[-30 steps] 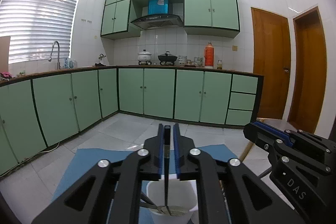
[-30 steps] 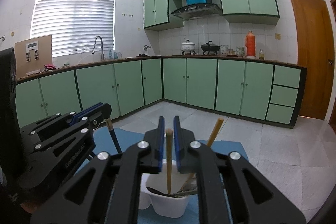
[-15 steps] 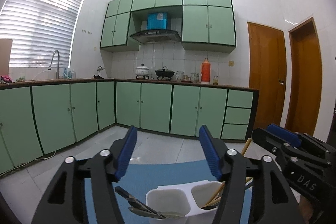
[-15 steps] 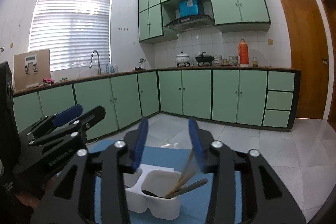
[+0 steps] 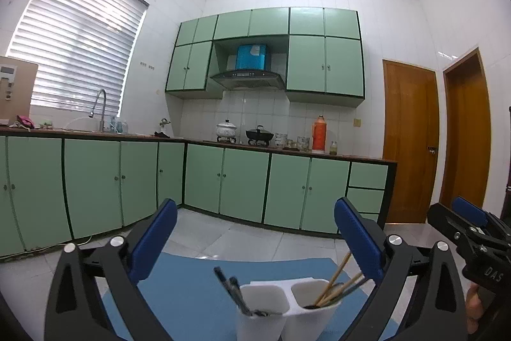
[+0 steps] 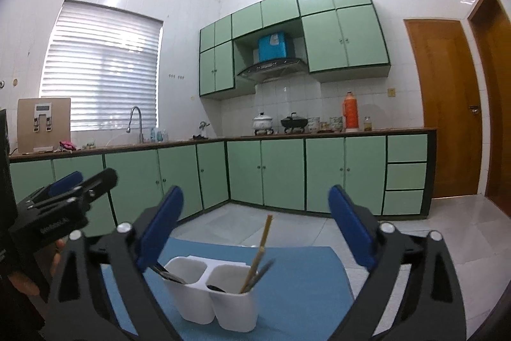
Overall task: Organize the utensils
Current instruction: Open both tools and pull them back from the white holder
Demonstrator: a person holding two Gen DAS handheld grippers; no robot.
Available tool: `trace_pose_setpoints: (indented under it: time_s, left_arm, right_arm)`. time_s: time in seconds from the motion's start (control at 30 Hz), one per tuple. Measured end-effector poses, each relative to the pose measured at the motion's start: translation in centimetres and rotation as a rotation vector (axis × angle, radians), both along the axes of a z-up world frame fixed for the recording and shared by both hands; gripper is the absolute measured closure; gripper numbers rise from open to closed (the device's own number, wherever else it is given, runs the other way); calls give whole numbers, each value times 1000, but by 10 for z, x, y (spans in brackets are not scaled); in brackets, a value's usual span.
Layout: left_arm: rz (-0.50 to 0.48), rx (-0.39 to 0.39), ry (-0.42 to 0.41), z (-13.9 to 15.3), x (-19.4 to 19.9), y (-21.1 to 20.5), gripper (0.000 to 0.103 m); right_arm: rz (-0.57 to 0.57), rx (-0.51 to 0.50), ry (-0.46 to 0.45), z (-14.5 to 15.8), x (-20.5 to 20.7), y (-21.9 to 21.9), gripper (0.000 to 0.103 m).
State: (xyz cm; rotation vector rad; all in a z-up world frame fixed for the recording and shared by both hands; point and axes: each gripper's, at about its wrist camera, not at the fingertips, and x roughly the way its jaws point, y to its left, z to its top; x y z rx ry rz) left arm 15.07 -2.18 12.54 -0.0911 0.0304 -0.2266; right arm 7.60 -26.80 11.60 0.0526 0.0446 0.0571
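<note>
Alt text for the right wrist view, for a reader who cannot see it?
The right gripper is open and empty above a white two-compartment holder on a blue mat; chopsticks lean in its right compartment, dark-handled utensils in its left. The left gripper shows at left, green cabinets behind.

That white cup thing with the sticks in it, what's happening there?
A person is sorting utensils with a tool in each hand. The white holder on the blue mat has chopsticks in one side and dark-handled cutlery in the other. The left tool and the right tool have just been opening; nothing is between their jaws.
</note>
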Motion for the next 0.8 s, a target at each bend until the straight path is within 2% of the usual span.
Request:
trace_pose_setpoints:
  time_s: [0.07,0.3,0.43,0.6,0.8]
  left_arm:
    - [8,5,-4,-2,-12,4,6]
    - [38,27,13,-14,-49,15,6]
    - [47,40,61,-22,-65,23,6]
    - [54,13,109,-38,-89,33,6]
    - [45,35,159,-50,-110,33,6]
  right_arm:
    - [-5,5,1,-3,-10,-3,7]
    - [-13,16,31,-18,-44,-11,5]
    - [-23,21,59,-24,-59,-12,5]
    - [-38,24,87,-35,-79,-11,5]
    - [-39,38,145,-49,-99,-9,5]
